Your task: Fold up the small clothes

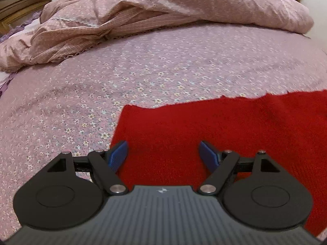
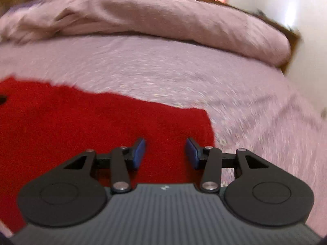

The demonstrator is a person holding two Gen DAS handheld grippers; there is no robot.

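Nearest each lens, the left gripper (image 1: 163,153) gapes wide and the right gripper (image 2: 165,153) stands about half open; both are empty, over the near corners of the red knit garment (image 1: 204,134) spread on the floral bedsheet (image 1: 122,71). A pinch might catch sheet along with knit, or one layer only, skewing the fold. Beyond, a rumpled pink duvet (image 1: 163,6). No readable writing.

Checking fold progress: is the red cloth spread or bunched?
Spread: the red cloth lies flat on the bed, edges and one corner showing.
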